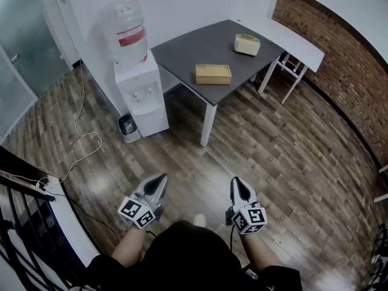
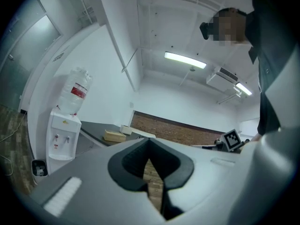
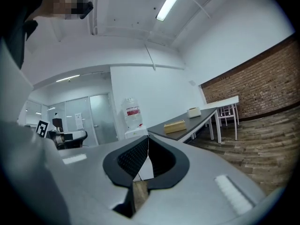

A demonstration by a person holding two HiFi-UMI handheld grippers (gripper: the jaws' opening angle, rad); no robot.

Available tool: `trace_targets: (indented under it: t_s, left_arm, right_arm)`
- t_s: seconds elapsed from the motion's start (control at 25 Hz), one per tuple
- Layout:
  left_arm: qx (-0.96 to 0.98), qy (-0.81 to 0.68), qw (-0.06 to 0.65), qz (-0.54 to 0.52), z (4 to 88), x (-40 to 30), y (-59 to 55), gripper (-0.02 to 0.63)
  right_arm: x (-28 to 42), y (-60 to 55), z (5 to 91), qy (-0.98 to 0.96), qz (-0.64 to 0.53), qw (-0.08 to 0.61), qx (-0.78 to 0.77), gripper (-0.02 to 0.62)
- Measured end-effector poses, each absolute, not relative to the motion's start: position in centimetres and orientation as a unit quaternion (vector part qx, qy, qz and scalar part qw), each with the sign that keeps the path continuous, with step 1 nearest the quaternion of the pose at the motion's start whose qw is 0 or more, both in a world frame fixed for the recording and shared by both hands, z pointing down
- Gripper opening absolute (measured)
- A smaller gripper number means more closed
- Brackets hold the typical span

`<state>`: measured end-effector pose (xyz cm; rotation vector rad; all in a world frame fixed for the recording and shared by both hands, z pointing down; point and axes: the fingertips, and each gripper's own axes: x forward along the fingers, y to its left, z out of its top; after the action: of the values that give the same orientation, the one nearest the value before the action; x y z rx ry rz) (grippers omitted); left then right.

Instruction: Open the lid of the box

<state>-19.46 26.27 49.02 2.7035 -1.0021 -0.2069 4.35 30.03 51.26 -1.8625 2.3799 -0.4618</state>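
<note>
My left tool [image 1: 161, 180] is pressed together and holds nothing. The flat wooden box [image 1: 213, 74] sits shut on the dark surface [image 1: 182, 50], well ahead of me. My right tool [image 1: 237, 182] is also pinched empty. I'd approach squarely and spread both before reaching its front edge.

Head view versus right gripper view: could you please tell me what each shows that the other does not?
Only the head view shows the small bin and the floor cable. Only the right gripper view shows the ceiling lamp and the inner faces of the right gripper, jaws shut on nothing. Both show the grey table, the wooden box on it and the water dispenser.
</note>
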Motion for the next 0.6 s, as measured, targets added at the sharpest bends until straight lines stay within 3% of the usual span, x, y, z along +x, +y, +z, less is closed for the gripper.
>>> trace_targets:
  t_s: [0.6]
  left_arm:
    - [0.919,-0.362,0.132,-0.081,49.3,-14.6,19.0,-0.002]
  right_arm:
    - [11.1,24.2,51.3,0.773,-0.160,0.051,-0.611,0.003]
